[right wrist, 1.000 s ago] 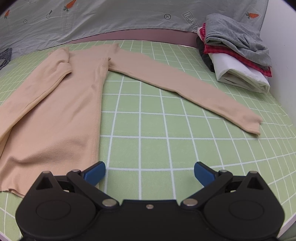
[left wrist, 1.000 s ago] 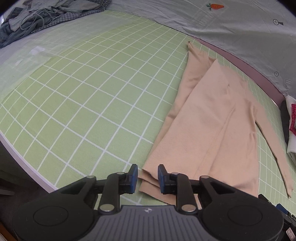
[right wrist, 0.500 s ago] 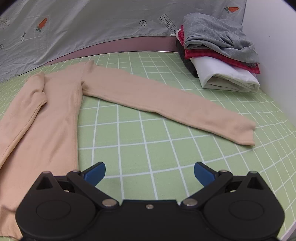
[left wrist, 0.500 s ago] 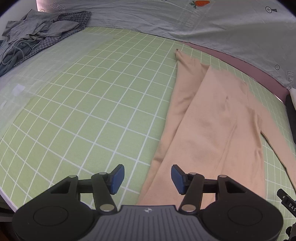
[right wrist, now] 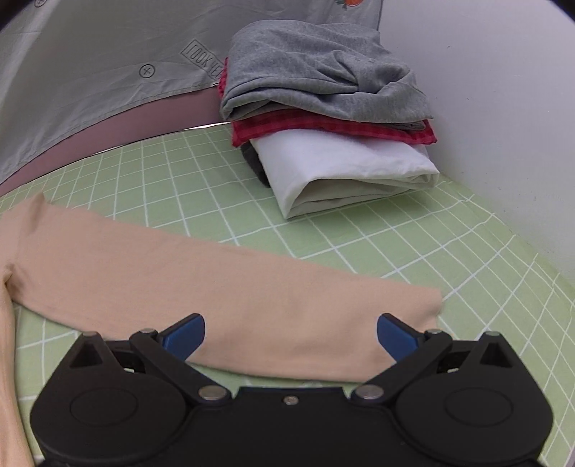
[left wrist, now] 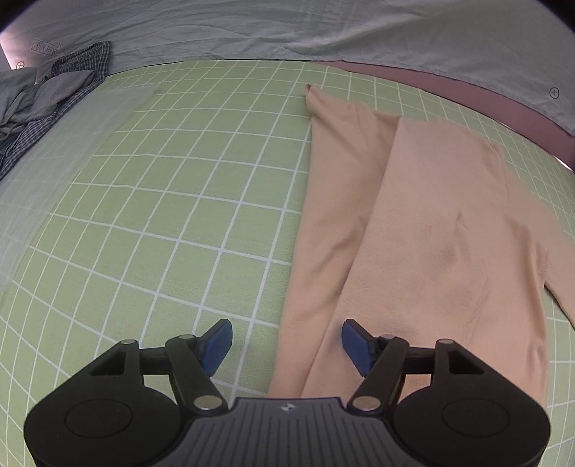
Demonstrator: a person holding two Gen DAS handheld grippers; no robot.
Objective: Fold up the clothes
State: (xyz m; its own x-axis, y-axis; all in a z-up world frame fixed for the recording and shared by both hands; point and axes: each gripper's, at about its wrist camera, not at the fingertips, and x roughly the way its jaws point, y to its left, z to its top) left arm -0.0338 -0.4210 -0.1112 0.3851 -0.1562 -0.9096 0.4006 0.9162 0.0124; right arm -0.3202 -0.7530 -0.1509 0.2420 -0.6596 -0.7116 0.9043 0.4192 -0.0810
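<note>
A peach long-sleeved top (left wrist: 424,230) lies flat on the green checked mat (left wrist: 161,201), one sleeve folded over its body. My left gripper (left wrist: 285,343) hovers over the top's left edge; its jaws are opening and its blue pads clasp nothing. In the right wrist view the other sleeve (right wrist: 215,283) stretches out to the right across the mat (right wrist: 449,251). My right gripper (right wrist: 291,334) stands open above that sleeve near its cuff, with cloth under the gap but not pinched.
A stack of folded clothes (right wrist: 330,118), grey over red over white, sits at the mat's far right by a white wall. A heap of unfolded grey and checked garments (left wrist: 39,104) lies far left. A grey sheet (left wrist: 323,32) borders the back.
The left jaws, nearly shut by the top's bottom hem, have spread wide as the gripper moved up along the garment. The right gripper shifted right from the body to the outstretched sleeve.
</note>
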